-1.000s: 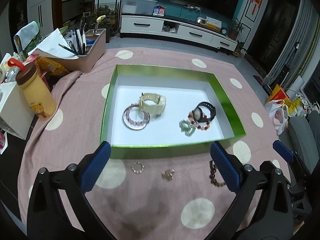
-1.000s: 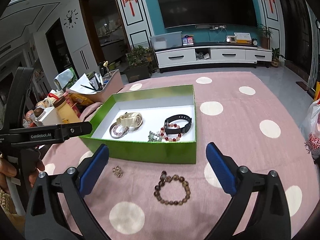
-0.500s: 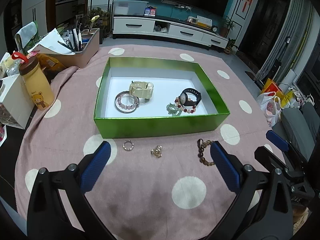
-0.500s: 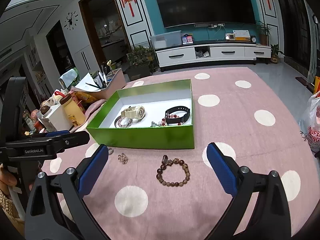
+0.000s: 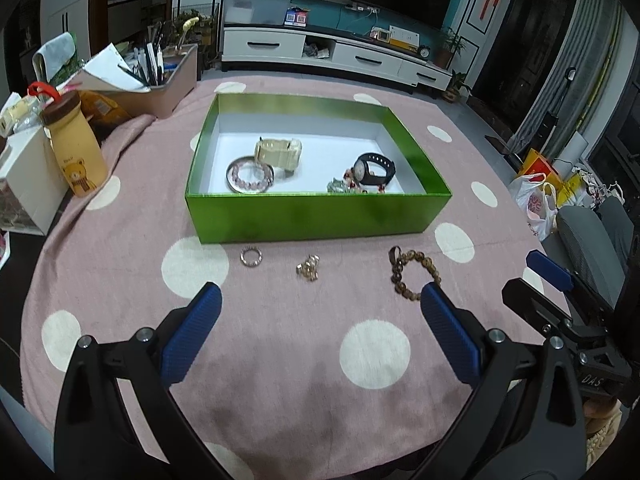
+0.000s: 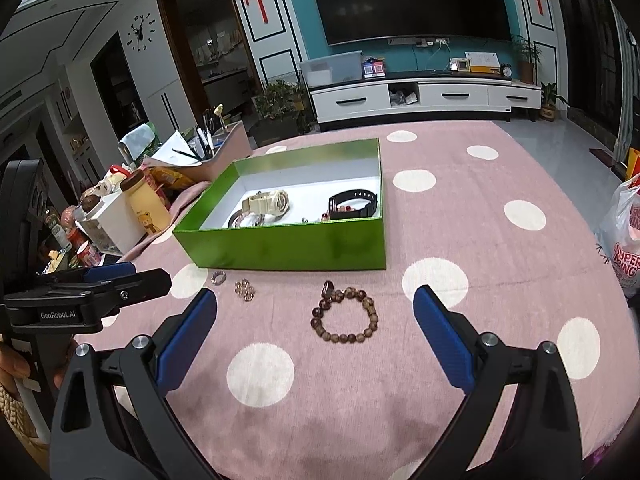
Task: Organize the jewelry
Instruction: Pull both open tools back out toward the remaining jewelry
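Both grippers hung over the pink dotted tablecloth, on the near side of the green box, and both were released: the left gripper had its blue fingers spread wide and held nothing, and the right gripper stood the same way. Just before the right gripper lay the brown bead bracelet, flat on the cloth and apart from the box. Closer to the box's near wall, toward its left end, lay a small gold cluster and a small beaded ring, neither touching the box. Inside the box, on the white floor, a pink bead bracelet lay in the left part with a cream watch just behind it. In the right part was a black watch, with a red bead bracelet and a small green piece close beside it. Left of the box stood a yellow bottle with a bear picture.
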